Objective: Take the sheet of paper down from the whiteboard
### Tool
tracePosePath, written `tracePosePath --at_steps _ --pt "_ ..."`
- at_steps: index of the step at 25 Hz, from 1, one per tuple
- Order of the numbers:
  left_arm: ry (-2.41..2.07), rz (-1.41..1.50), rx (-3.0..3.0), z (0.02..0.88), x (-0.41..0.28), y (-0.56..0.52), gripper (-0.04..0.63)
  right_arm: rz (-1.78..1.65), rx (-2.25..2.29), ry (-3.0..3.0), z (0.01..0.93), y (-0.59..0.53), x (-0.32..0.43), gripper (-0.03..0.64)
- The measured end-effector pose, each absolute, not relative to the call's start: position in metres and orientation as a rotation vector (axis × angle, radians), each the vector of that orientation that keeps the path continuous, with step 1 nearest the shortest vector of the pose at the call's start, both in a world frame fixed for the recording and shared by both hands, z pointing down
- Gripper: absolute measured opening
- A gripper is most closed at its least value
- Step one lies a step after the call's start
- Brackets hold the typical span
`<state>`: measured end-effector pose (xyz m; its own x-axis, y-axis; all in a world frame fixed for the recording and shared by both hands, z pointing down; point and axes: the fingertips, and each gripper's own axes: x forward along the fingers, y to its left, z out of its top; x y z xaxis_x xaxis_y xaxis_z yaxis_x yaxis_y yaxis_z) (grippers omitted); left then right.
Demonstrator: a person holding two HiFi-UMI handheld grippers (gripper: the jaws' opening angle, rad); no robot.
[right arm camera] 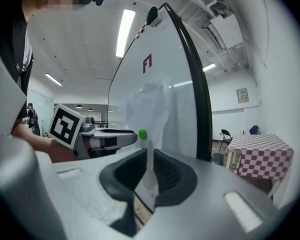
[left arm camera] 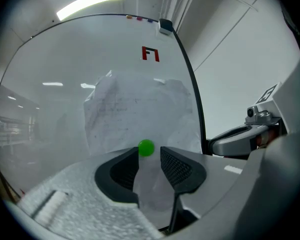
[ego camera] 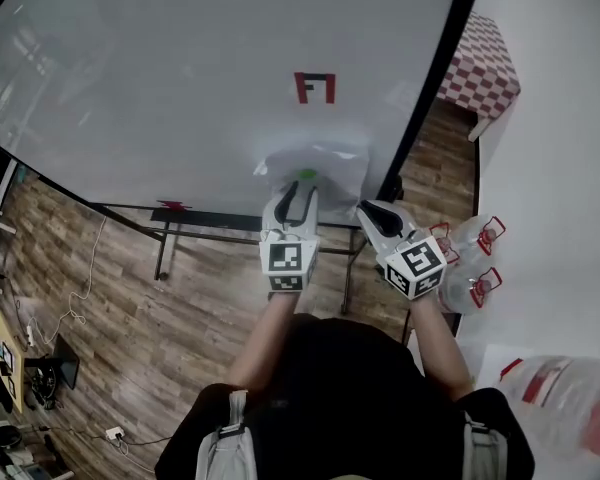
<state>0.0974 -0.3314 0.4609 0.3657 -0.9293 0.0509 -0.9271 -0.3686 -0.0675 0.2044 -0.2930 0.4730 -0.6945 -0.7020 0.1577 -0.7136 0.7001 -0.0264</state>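
A crumpled white sheet of paper [ego camera: 330, 160] [left arm camera: 140, 109] hangs on the whiteboard [ego camera: 180, 88], pinned near its lower edge by a small green magnet [ego camera: 307, 175] [left arm camera: 146, 147] [right arm camera: 142, 133]. My left gripper [ego camera: 300, 192] [left arm camera: 150, 152] is open, pointing level at the board. The magnet sits right at its fingertips, with neither pad pressing on it. My right gripper [ego camera: 366, 209] [right arm camera: 149, 155] is just to the right. Its jaws are shut on the lower right part of the sheet [right arm camera: 152, 109], which runs down between the pads.
The whiteboard's black frame [ego camera: 425, 88] runs close by on the right. A red mark [ego camera: 314, 87] is on the board above the paper. A checked-cloth table [ego camera: 485, 63] stands beyond the frame. Clear jugs with red handles [ego camera: 475, 258] and a plastic bag [ego camera: 565, 388] lie at right.
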Motion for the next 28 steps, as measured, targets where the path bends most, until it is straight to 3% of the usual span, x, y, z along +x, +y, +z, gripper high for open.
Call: tracePosePath --at_steps 7,28 --pt "1.845 -0.106 -2.512 0.460 0.098 -0.340 0.170 0.191 1.219 -2.723 0.478 -0.300 0.205 0.076" --pt "1.893 -0.078 -2.492 0.460 0.098 -0.356 0.160 0.165 1.269 -2.729 0.467 -0.314 0.207 0.078"
